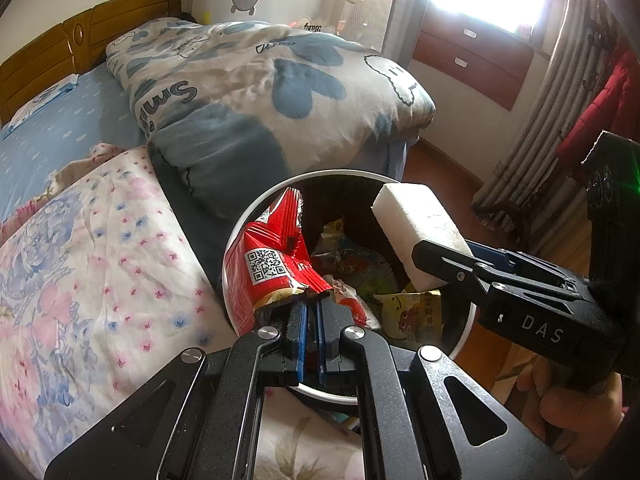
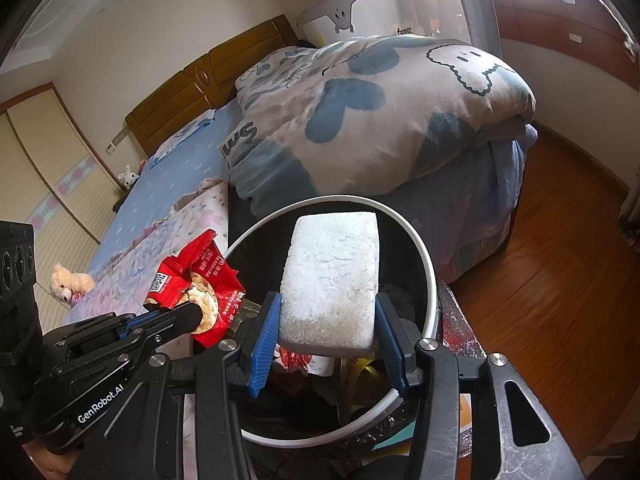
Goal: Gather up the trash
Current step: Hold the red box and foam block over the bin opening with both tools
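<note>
A round trash bin with a white rim and dark inside stands beside the bed, holding several snack wrappers. My left gripper is shut on a red snack wrapper, held over the bin's left rim. My right gripper is shut on a white foam block, held above the bin's opening. The blue pads press on both sides of the block.
A bed with a blue sheet, a folded cloud-print duvet and a floral quilt lies to the left. Wooden floor and a striped curtain lie to the right. A hand holds the right gripper.
</note>
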`<state>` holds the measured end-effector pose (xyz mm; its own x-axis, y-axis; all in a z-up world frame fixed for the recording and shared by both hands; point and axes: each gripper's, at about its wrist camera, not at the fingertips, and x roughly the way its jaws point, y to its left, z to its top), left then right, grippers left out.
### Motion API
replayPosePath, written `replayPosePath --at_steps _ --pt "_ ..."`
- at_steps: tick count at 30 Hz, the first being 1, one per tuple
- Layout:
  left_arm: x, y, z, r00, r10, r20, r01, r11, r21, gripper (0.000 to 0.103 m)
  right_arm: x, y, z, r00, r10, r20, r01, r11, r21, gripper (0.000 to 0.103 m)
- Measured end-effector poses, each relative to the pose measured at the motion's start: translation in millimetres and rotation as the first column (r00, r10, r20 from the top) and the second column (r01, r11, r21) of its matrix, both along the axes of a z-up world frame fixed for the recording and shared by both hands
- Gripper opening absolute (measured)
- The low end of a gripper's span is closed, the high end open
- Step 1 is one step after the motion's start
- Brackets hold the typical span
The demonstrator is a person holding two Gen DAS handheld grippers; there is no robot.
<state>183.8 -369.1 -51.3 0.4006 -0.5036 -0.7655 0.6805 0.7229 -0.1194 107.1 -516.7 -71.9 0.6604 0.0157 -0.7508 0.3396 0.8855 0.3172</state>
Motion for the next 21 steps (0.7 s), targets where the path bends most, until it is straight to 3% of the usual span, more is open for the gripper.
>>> replayPosePath --at_steps 21 --pt "0.6 -2.4 -0.2 1.0 0.001 -0.001 -0.001 1.0 0.005 0.003 0.7 0.2 0.4 1.0 -0.002 -0.002 0.002 1.0 -0.001 0.047"
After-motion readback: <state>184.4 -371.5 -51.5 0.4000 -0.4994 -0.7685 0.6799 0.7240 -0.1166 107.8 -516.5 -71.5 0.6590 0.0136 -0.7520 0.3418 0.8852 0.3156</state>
